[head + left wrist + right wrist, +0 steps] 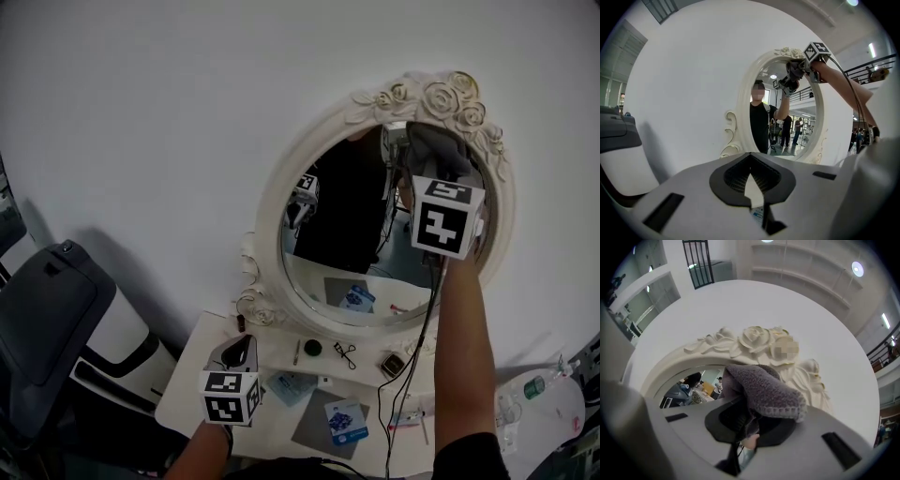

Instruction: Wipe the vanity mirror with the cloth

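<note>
No legible text — none anywhere

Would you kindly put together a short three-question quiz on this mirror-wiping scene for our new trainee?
1. What is between the fingers of the right gripper? A) a grey cloth B) a sponge C) a spray bottle
2. True or false: the cloth is at the bottom edge of the mirror.
3. Fill in: the left gripper hangs low over the white ___.
Key: 1 A. 2 False: it is at the top, by the carved roses. 3 table.
</note>
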Available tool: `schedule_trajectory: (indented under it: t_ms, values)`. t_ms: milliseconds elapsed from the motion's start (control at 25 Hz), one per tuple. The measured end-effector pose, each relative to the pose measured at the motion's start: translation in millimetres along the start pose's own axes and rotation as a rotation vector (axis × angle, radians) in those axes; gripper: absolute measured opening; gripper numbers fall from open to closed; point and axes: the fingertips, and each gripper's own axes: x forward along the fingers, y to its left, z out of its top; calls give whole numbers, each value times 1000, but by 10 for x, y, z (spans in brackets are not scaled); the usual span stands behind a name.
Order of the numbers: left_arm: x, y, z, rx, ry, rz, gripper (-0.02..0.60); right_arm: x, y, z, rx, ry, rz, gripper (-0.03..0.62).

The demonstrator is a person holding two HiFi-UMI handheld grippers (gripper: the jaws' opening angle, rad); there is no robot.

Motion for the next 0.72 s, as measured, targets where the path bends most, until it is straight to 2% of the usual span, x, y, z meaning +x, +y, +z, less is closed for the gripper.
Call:
schedule_trajectory:
  t_ms: [200,440,520,640,720]
  values:
    - [-123,198,-30,-19,-5,50,3,-2,690,218,-163,-54,48,41]
    - [-242,359,-60,-35,-3,101,3,-79,1476,56,-302,-100,125,41]
    - [-272,370,-52,-36,-5,110,3,-114,1695,-53,-303,-84,183,41]
    - [-299,350,-50,-34,-6,117,3,-178,1967,-239,-244,-39,286,41]
    - [-313,325,-62,-30,-4,117,3,-197,2037,-314,-212,-32,302,41]
